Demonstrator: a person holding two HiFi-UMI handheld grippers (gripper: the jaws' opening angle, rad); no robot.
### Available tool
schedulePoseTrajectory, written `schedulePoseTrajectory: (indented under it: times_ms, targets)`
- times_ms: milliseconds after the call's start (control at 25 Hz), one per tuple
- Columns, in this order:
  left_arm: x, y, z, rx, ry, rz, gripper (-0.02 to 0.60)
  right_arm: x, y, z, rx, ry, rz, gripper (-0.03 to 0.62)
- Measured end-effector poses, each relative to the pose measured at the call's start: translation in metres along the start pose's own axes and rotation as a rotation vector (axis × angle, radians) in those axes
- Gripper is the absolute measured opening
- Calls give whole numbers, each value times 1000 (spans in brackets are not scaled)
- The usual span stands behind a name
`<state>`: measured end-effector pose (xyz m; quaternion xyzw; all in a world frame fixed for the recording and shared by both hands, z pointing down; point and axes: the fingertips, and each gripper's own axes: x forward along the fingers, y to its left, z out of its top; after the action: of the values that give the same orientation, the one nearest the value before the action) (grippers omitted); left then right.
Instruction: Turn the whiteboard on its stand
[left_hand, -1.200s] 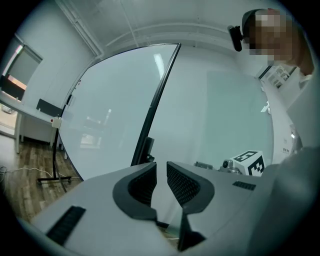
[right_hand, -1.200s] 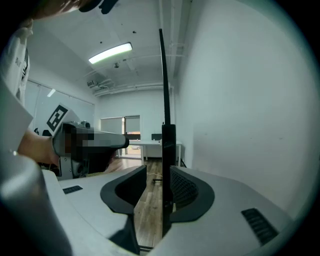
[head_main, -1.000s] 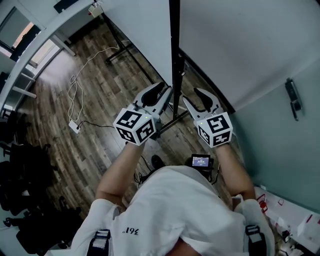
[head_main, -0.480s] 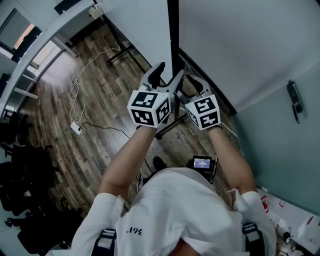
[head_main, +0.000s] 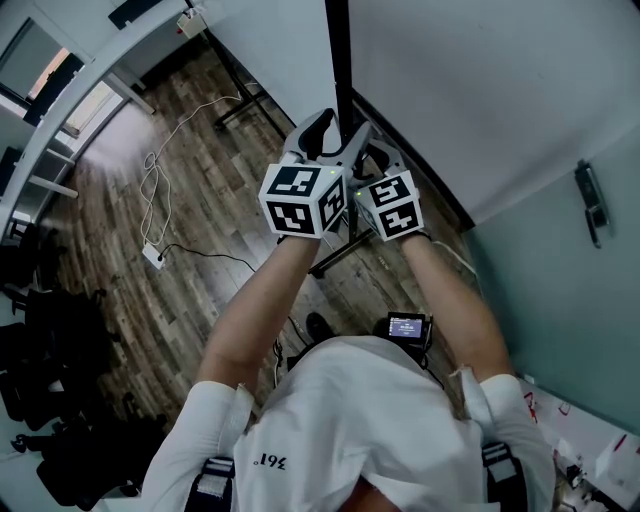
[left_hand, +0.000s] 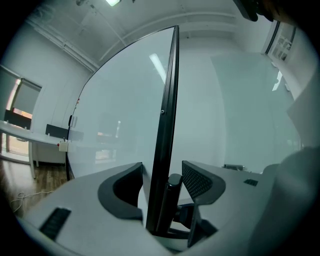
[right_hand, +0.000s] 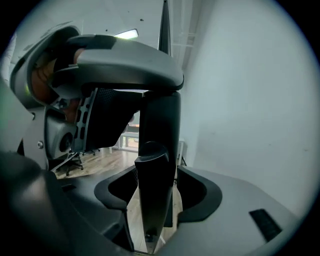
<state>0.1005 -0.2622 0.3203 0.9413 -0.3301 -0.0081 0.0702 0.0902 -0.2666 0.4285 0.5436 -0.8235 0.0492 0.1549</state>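
Looking down in the head view, we see the whiteboard (head_main: 270, 60) standing upright on its stand (head_main: 238, 108), turned almost edge-on to us. Its black side frame (head_main: 338, 50) runs down the middle of the picture to both tools. The white wall (head_main: 460, 90) lies just right of that frame, and the wooden floor (head_main: 200, 180) spreads out below the board.

The left tool (head_main: 333, 140) reaches the frame from the left, with its marker cube (head_main: 303, 200) toward us. The left gripper view shows its jaws spread wide, having just been opening, with the frame standing upright between them. The frame sits closer to the left jaw, and we see no pad pressing on it. A dark rounded piece stands in the gap beside the frame; we cannot tell what it is.

The right tool (head_main: 372, 158) meets the same frame just beside the left tool, so the two sit side by side. The right gripper view shows its jaws spread wide as well, also having just been opening. The black frame stands between them, and a strip of floor shows through the gap on the left side. The grey body of the left tool fills the upper left of that view.

On the floor, a white cable (head_main: 160, 160) trails to a small white plug block (head_main: 150, 254), well apart from the stand. A small lit screen (head_main: 403, 323) sits near the person's white shirt (head_main: 350, 420).
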Motion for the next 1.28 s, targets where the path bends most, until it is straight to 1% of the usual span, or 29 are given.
schedulePoseTrajectory:
  times_ms: [200,320,520,640,760,920,1080,1280]
  targets:
    - [1,0,2,-7,-6,-5,250,13,4,6,21,2,12,253]
    - [0,-1,2,-12,-1,-12,246,14,4,5,25,6,0,190]
    - [-2,4,3,-40,-6,-9,227,18,5,6,26,16,4,186]
    - [-5,6,5,-83,-13,1,186,16,6,6,28,27,6,184]
    - [-12,4,8,-91,-15,-3,181,10,10,8,34,25,-2,184]
    - [-13,-5,7,-96,-19,-32,183,2,8,5,47,25,-17,184]
    - [-16,-14,7,-97,-23,-79,186,-7,8,3,57,29,-24,184]
    - [-21,-25,5,-109,-24,-121,186,-20,8,-1,62,29,-35,184]
